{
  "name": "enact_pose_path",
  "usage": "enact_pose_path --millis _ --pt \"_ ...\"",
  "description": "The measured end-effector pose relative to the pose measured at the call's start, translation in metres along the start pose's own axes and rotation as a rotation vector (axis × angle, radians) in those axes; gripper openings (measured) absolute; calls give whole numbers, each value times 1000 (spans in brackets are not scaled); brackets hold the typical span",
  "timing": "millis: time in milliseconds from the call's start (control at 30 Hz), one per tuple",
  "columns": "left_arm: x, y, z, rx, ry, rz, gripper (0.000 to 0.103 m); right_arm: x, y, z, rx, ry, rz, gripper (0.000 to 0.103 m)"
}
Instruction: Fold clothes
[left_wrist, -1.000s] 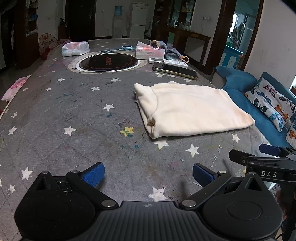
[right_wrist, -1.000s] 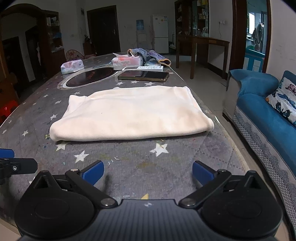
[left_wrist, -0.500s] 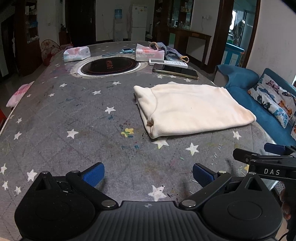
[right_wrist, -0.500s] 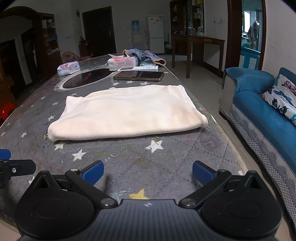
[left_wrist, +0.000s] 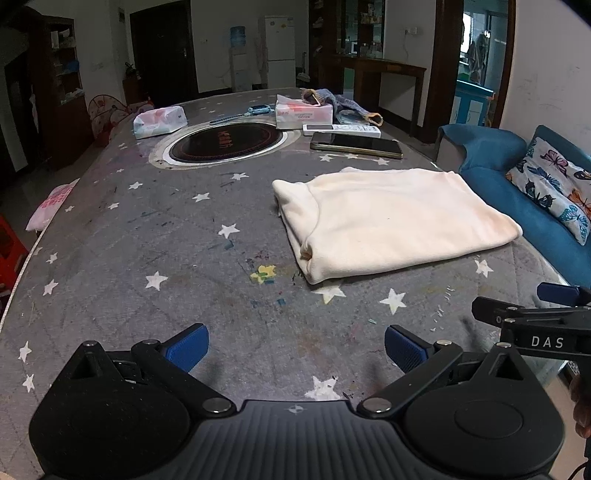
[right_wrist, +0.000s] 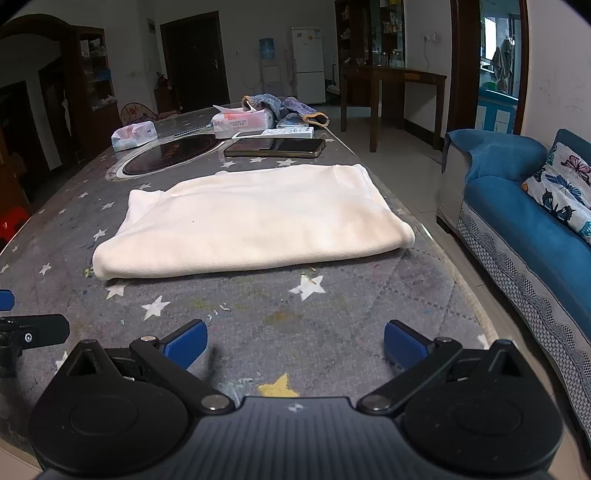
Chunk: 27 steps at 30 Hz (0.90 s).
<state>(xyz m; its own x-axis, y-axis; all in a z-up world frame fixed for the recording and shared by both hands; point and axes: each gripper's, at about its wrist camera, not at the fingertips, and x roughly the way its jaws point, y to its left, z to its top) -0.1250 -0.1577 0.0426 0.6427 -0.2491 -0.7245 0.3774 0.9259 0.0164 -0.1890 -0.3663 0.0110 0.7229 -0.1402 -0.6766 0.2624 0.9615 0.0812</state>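
Observation:
A cream garment (left_wrist: 391, 218) lies folded into a flat rectangle on the grey star-print table cover (left_wrist: 166, 240); in the right wrist view the same garment (right_wrist: 255, 221) sits straight ahead. My left gripper (left_wrist: 295, 345) hovers open over the near table edge, well short of the garment, with nothing between its blue pads. My right gripper (right_wrist: 295, 341) is open too, empty, near the table's front right edge. The right gripper's side shows at the right of the left wrist view, its black arm (left_wrist: 532, 325) beside mine.
Beyond the garment lie a dark phone (left_wrist: 356, 146), a white remote (left_wrist: 341, 129), a tissue box (left_wrist: 304, 112), a wipes pack (left_wrist: 159, 122) and a round black hob (left_wrist: 223, 142). A blue sofa (right_wrist: 524, 221) with a butterfly cushion stands right of the table.
Both grippers have drawn back and up from the garment, so it looks a little farther off. The garment has not moved. Both stay open.

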Motion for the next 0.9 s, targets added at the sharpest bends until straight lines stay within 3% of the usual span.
enact_pose_path --millis 900 --pt "22 8 22 1 19 1 103 23 3 15 -3 17 -2 103"
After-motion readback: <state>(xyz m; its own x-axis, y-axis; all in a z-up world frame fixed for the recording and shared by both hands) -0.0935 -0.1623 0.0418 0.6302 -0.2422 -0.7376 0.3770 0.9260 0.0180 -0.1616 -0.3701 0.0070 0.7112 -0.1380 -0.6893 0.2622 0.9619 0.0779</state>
